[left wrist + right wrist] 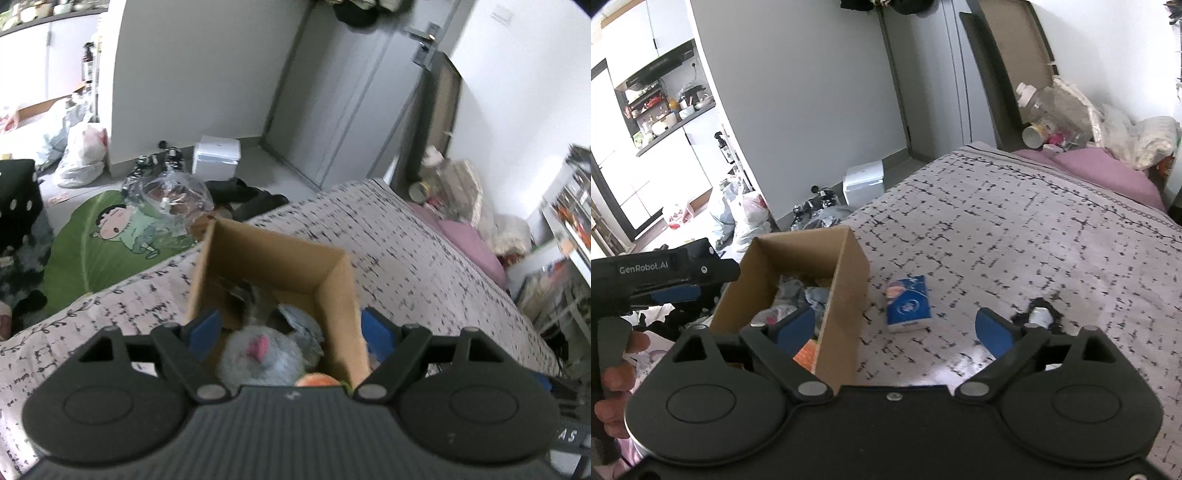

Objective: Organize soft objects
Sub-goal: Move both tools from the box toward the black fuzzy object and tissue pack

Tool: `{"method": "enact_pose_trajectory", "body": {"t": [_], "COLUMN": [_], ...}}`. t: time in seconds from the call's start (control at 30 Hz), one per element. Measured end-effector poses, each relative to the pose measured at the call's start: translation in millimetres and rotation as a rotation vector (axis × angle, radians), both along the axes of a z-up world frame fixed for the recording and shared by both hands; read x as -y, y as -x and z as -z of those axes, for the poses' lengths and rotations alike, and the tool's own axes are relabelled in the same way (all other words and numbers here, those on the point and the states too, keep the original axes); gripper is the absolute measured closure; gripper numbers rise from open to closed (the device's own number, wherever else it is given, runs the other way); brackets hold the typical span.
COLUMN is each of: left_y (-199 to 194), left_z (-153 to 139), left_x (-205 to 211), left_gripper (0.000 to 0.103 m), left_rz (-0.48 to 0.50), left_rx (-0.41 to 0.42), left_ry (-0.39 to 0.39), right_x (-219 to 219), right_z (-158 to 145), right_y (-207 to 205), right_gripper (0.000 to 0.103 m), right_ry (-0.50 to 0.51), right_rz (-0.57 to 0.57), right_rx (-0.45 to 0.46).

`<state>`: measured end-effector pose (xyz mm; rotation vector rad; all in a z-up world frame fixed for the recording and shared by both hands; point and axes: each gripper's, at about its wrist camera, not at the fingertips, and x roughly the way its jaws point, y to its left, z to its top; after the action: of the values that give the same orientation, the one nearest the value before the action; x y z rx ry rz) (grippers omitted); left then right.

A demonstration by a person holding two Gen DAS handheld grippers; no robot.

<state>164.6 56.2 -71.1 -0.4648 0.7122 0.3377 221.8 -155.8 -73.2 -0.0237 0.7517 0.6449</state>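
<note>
— So where do the soft things sit?

— Mostly inside the cardboard box [334, 280] on the patterned bedspread [424, 258]. From the left wrist view a grey plush toy [258, 354] with a pink patch fills the near end of the box, and a bit of something orange [317, 380] shows just beside it at about five o'clock, touching the inner wall.

— And the left gripper [291, 334]?

— Spread wide, blue pads apart, nothing pinched; the box's near end and the plush lie between them, but the pads press on neither. One pad stands inside the box line at nine o'clock of the plush, the other outside the right wall at three o'clock.

— The right gripper [895, 326]?

— Also spread, empty. Its left pad hangs over the box's near corner, its right pad over bare bedspread.

— Anything still outside the box?

— A blue tissue pack [908, 302] lies flat on the bedspread at three o'clock of the box, just beside it but apart. A small black and white item [1039, 314] lies farther out at three o'clock, near the right pad; too blurred to name.

— Anyone in view?

— A hand [617, 376] at the frame's eight o'clock grips the other tool's handle
</note>
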Motion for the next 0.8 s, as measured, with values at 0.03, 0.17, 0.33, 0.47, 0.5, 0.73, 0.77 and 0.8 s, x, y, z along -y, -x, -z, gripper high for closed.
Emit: {"method": "enact_pose_trajectory", "body": {"t": [0.03, 0.17, 0.33, 0.47, 0.5, 0.73, 0.77, 0.8], "left_y": [-1.5, -7.2, -18.3, -30.2, -33.8, -58.7, -62.9, -67.2], "left_z": [0.2, 0.9, 2.3, 2.6, 2.5, -0.2, 0.9, 2.0], "left_x": [5.8, 26.9, 50.6, 65.6, 70.0, 93.6, 95.1, 95.9], "left_gripper": [0.021, 0.021, 0.021, 0.021, 0.021, 0.021, 0.021, 0.021], "left_rz": [0.018, 0.086, 0.172, 0.231, 0.245, 0.299, 0.299, 0.296], "left_rx": [-0.004, -0.012, -0.030, -0.052, -0.058, -0.069, -0.073, -0.078], "left_ry": [-0.005, -0.024, -0.041, -0.007, -0.005, -0.037, -0.033, -0.026], "right_x": [2.9, 17.8, 37.1, 50.2, 53.5, 74.2, 76.4, 78.7], "right_z": [0.3, 3.6, 10.7, 16.9, 18.7, 30.8, 32.5, 34.2], "right_y": [0.2, 0.6, -4.6, -9.4, -11.2, -26.6, -28.8, -31.3], "right_gripper": [0.007, 0.006, 0.006, 0.006, 0.007, 0.016, 0.018, 0.019], "right_ry": [0.003, 0.016, 0.021, 0.026, 0.024, -0.007, -0.012, -0.017], "right_rz": [0.002, 0.016, 0.049, 0.085, 0.093, 0.149, 0.156, 0.163], "right_rx": [0.000, 0.007, -0.003, -0.005, -0.006, -0.055, -0.061, -0.068]}}
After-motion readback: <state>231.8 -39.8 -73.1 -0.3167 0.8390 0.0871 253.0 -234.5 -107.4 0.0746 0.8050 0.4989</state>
